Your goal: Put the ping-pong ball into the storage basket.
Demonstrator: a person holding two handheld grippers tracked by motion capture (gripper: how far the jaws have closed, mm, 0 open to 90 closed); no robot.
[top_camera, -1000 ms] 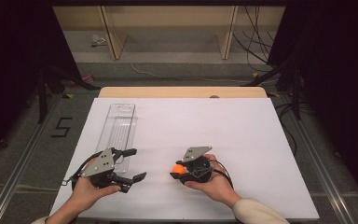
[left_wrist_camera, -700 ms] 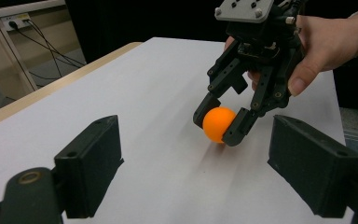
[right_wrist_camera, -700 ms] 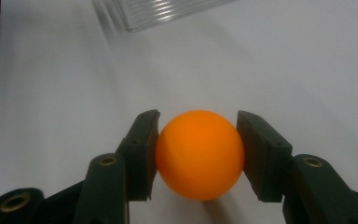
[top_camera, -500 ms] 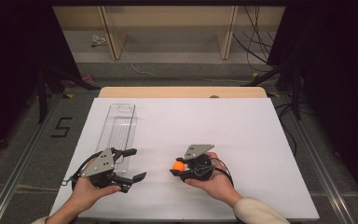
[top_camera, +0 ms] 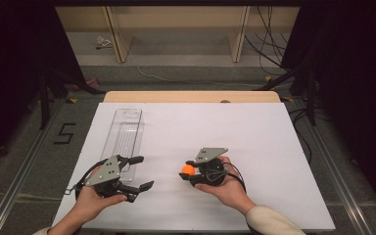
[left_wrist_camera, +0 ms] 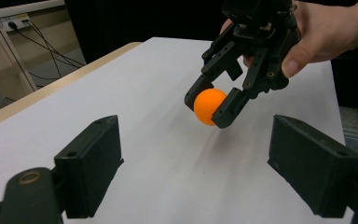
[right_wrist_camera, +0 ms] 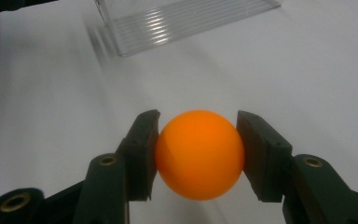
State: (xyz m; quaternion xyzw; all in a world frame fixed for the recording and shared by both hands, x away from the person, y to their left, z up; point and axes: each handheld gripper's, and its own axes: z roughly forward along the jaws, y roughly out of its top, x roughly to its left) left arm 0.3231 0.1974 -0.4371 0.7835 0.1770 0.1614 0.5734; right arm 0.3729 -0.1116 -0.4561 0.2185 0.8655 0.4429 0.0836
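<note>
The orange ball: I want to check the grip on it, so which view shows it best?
The right gripper view: the ball is close up, with a pad pressed on each side. The left gripper view shows it farther off, clamped in the right gripper. In the high view it is tiny.

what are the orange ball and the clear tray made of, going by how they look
Orange ball: probably thin plastic, like a table tennis ball. It is smooth, matte and evenly coloured, with only a soft sheen. The right gripper is shut on it.

Clear tray: likely hard transparent plastic, acrylic or similar. The white table cover shows through it, and its ribbed floor catches bright glossy reflections. Glass cannot be ruled out.
</note>
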